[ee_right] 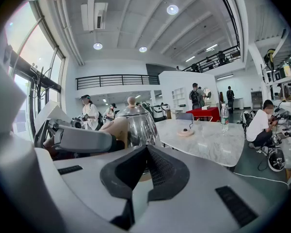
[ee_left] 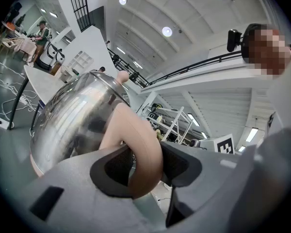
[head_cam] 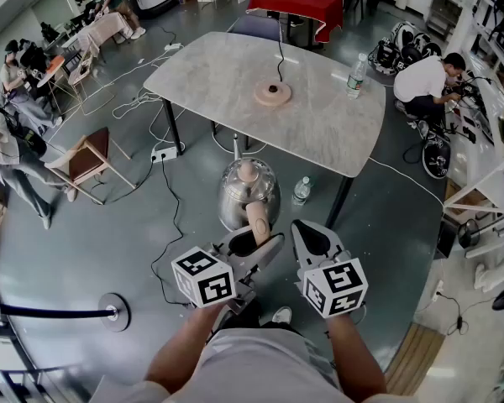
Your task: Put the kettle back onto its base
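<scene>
A shiny steel kettle (head_cam: 249, 193) with a beige handle (head_cam: 259, 219) hangs in the air in front of the near edge of the marble table (head_cam: 319, 133). My left gripper (head_cam: 256, 243) is shut on that handle; in the left gripper view the handle (ee_left: 138, 149) fills the gap between the jaws of my left gripper (ee_left: 145, 166). The round beige base (head_cam: 272, 92) sits near the middle of the table with its cord running off the far side. My right gripper (head_cam: 315, 240) hangs to the right of the kettle, shut and empty. In the right gripper view the kettle (ee_right: 136, 123) and base (ee_right: 185, 132) lie ahead of my right gripper (ee_right: 145, 154).
A water bottle (head_cam: 357, 75) stands at the table's right edge, and another bottle (head_cam: 301, 191) is on the floor under the near edge. Cables and a power strip (head_cam: 163, 153) lie to the left. A wooden chair (head_cam: 88, 158) stands left; a person (head_cam: 424, 82) crouches at right.
</scene>
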Motion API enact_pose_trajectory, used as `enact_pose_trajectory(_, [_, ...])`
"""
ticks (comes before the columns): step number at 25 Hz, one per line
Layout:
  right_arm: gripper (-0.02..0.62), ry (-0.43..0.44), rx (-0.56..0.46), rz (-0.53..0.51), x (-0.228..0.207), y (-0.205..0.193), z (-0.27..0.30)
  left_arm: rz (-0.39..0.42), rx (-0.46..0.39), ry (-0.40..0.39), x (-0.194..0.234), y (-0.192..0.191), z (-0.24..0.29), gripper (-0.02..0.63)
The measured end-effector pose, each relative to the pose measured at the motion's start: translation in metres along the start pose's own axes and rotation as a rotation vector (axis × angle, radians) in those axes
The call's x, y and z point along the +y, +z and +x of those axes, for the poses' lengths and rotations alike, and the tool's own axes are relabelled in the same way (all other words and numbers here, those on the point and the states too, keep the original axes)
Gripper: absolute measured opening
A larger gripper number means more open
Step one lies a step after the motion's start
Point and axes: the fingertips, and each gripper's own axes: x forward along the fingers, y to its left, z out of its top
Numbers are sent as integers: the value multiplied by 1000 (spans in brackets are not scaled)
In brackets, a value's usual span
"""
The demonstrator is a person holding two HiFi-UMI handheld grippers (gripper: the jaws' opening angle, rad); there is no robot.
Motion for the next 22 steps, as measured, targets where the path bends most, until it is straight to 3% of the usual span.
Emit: enact_pose_trajectory(22, [5, -73, 21, -11, 20, 24, 99, 20, 37, -139, 74, 63, -12, 170])
